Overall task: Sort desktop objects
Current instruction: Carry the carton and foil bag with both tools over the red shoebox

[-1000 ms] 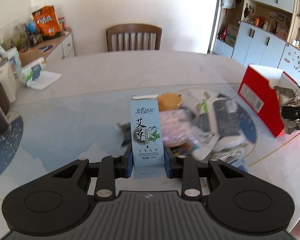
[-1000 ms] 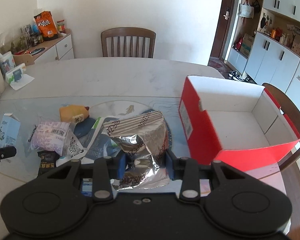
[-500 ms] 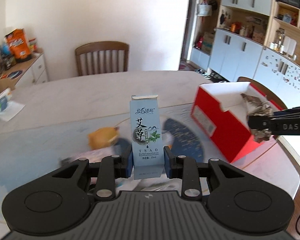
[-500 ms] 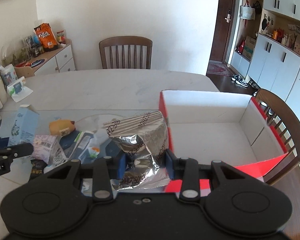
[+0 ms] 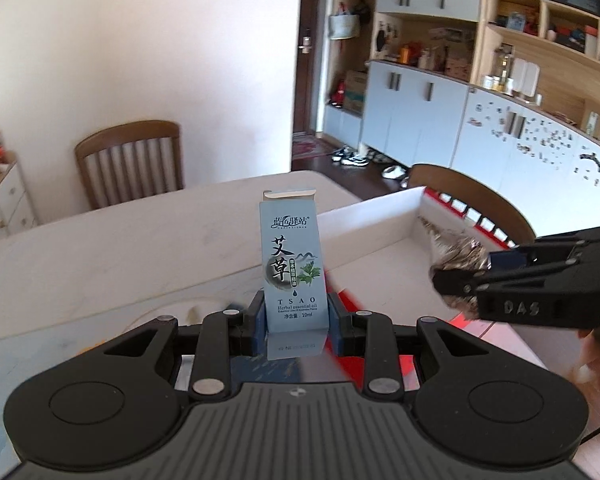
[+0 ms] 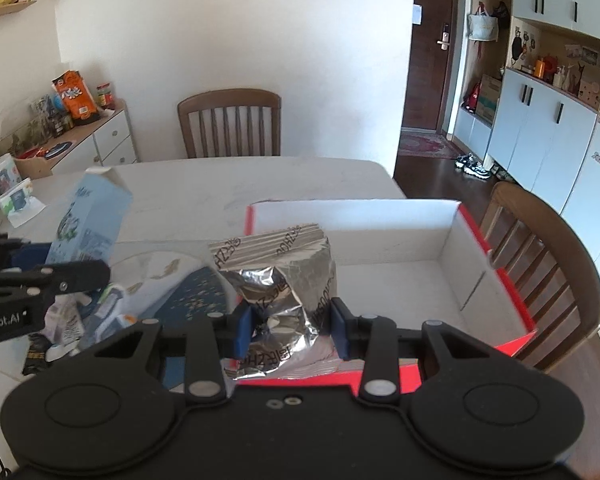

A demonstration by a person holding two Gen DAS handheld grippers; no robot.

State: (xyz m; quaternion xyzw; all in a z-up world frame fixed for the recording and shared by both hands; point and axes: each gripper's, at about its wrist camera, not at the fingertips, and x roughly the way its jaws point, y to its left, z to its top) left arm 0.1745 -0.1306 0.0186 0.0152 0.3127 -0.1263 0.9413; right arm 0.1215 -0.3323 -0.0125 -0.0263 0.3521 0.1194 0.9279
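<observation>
My left gripper is shut on a tall light-blue herbal oil carton and holds it upright just left of the red box with white inside. My right gripper is shut on a crumpled silver foil bag and holds it above the near wall of the same box. In the left wrist view the right gripper with the foil bag hangs over the box's inside. In the right wrist view the left gripper and carton are at the left.
A pile of loose packets lies on the table's blue-patterned mat, left of the box. Wooden chairs stand at the far side and at the right of the table. A sideboard with snacks is at the far left.
Both grippers have moved right toward the red box. The left one swung from over the pile to the box's left wall. The right one now holds the bag over the box.
</observation>
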